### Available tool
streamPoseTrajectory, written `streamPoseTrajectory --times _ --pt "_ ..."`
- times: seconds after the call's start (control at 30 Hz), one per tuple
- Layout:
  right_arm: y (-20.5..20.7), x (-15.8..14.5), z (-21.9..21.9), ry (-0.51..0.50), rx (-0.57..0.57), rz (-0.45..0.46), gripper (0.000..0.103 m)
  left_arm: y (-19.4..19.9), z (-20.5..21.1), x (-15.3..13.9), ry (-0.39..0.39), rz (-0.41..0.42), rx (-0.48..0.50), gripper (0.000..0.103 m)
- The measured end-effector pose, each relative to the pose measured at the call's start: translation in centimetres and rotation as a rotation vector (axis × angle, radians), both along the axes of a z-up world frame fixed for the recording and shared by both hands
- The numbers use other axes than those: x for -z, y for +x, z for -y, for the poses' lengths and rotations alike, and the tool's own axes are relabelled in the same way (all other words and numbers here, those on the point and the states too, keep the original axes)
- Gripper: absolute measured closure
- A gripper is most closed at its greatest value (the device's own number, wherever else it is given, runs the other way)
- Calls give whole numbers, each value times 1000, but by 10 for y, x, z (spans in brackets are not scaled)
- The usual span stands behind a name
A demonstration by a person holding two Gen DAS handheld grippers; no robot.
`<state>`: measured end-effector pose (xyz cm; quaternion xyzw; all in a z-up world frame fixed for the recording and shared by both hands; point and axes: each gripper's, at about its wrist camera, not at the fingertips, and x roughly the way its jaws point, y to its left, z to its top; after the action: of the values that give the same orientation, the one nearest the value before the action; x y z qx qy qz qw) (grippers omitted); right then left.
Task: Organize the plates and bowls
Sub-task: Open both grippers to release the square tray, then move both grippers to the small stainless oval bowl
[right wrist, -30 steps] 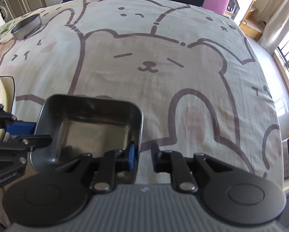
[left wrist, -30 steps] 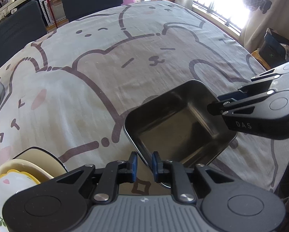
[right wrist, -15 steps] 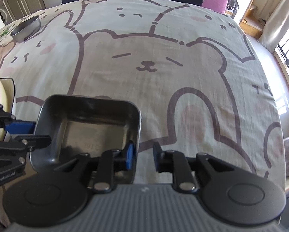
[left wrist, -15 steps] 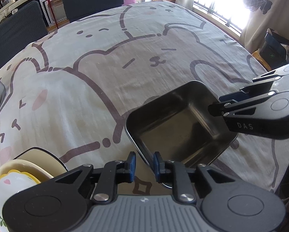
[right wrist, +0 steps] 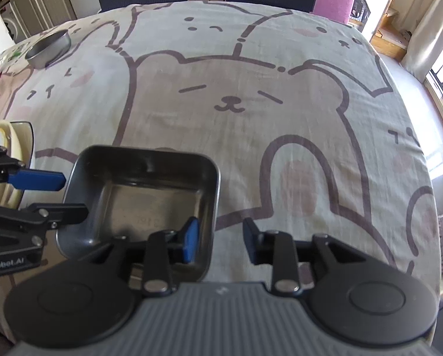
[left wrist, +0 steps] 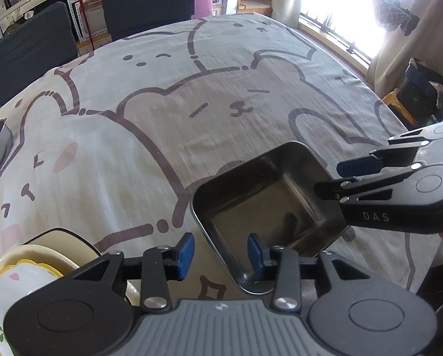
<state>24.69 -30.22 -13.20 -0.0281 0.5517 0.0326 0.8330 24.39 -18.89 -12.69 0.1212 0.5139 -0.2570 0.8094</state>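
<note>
Dishes on the bear-print tablecloth [right wrist: 280, 124] are numbering as follows: one square metal tray [left wrist: 268, 207] lying near the front edge, one round metal bowl [right wrist: 47, 49] sitting far off toward the back left, and one stack of cream dishes [left wrist: 22, 270] resting at the left, with a floral plate [left wrist: 1, 302] lying on top; how many pieces the stack holds I cannot tell. Two grippers are working at the tray. The left gripper [left wrist: 220, 252] is straddling the tray's near-left rim, one blue pad outside and one inside, with clear gaps showing on both sides, so it is gripping nothing. The right gripper [right wrist: 220, 237] is straddling the opposite rim in the same way, its left pad hanging inside the tray and its right pad hanging over the cloth, neither pressing the wall.

Compared with a second ago, both pairs of jaws have just been opening: earlier the pads were pinching the rim closely, and now they are standing visibly apart from it. The tray is lying in the same spot on the cloth, and the bowl and the stack are sitting where they were.
</note>
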Motion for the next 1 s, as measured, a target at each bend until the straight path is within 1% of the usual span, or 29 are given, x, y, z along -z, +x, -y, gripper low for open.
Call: streamPoseTrajectory --times 0.03,0.07,0.1,0.13,0.17,0.23,0.3,0.33,0.37,0.47,0.5,0.6,0.63,0.67,0.83,1.0 --pt "-1 -2 0 5 -1 4 59 0 -1 -1 -3 1 -2 59" --pt "-2 -3 1 11 -2 8 57 -1 -1 -3 -7 3 -4 54" --pt "-4 -5 1 15 -3 14 53 -1 -2 -4 -11 8 -8 50" --pt "-5 -7 2 18 -3 19 47 -2 -3 -5 -14 15 -12 41" --pt "-7 -9 2 20 -3 25 44 -3 -5 -7 -16 24 -15 34" --pt "-11 -14 4 21 -4 37 34 -4 -6 -10 -21 37 -20 28" --pt "-14 -19 5 15 -5 52 29 -4 -9 -14 -30 43 -24 24" --pt "-16 -21 6 14 -6 59 25 -4 -11 -16 -34 45 -27 19" --pt "-18 -24 8 15 -7 68 23 -4 -13 -17 -37 49 -31 13" --pt "-23 -31 12 27 -5 97 16 -5 -17 -22 -33 77 -38 4" --pt "-25 -33 13 33 -5 102 12 -5 -19 -24 -29 86 -40 3" --pt "-27 -40 15 52 -3 129 7 -6 -25 -30 -23 110 -41 1" --pt "-28 -43 16 54 0 141 2 -6 -27 -33 -25 119 -42 0" --pt "-28 -46 16 59 4 153 0 -6 -30 -36 -30 127 -47 0" --pt "-26 -59 10 67 9 219 0 -1 -53 -52 -80 155 -93 0" --pt "-19 -69 -3 65 21 280 0 9 -85 -71 -120 212 -165 0"
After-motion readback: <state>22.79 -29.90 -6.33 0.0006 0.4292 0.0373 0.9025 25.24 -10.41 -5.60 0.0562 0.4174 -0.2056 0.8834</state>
